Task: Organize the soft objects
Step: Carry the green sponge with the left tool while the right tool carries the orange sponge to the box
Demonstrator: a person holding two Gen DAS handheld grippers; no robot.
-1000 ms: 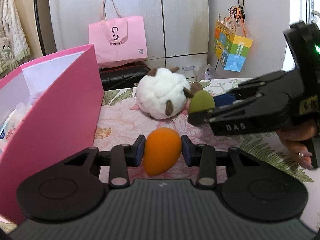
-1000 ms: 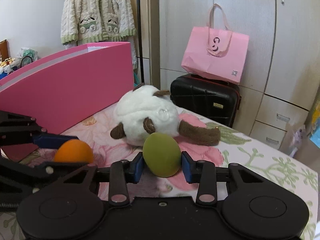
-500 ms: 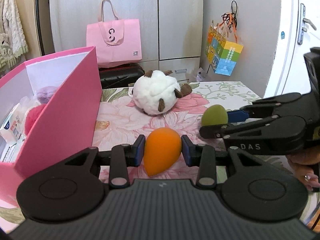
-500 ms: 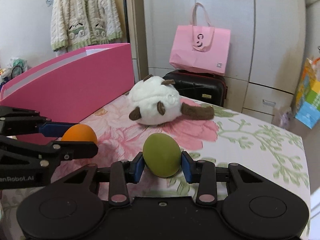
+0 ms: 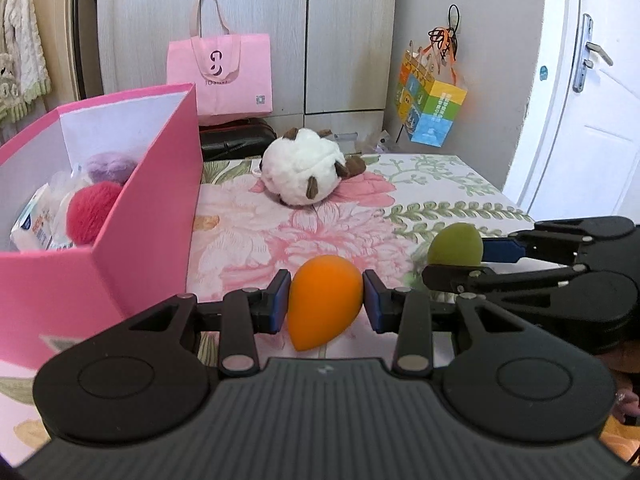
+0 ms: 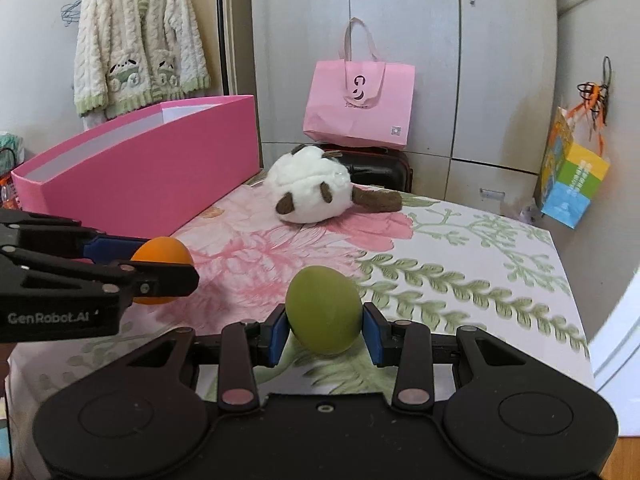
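My left gripper (image 5: 325, 304) is shut on an orange teardrop sponge (image 5: 323, 305), held above the flowered table. My right gripper (image 6: 324, 326) is shut on a green egg-shaped sponge (image 6: 323, 309). Each gripper shows in the other's view: the right gripper (image 5: 456, 256) with the green sponge (image 5: 454, 245) at the right, the left gripper (image 6: 176, 264) with the orange sponge (image 6: 162, 256) at the left. A white plush animal (image 5: 304, 170) with brown feet lies at the table's far side. The pink box (image 5: 152, 216) stands open at the left, holding a red pompom (image 5: 90, 212) and a purple one (image 5: 110, 166).
The table's flowered cloth (image 6: 460, 264) ends at a right edge by a white door (image 5: 592, 120). A pink tote bag (image 6: 358, 108) on a black suitcase (image 6: 380, 168), a colourful bag (image 6: 574, 176) and a hanging cardigan (image 6: 136, 44) are behind the table.
Both grippers have drawn back from the plush toward the near side of the table, each still holding its sponge. The box's inside has come into the left wrist view.
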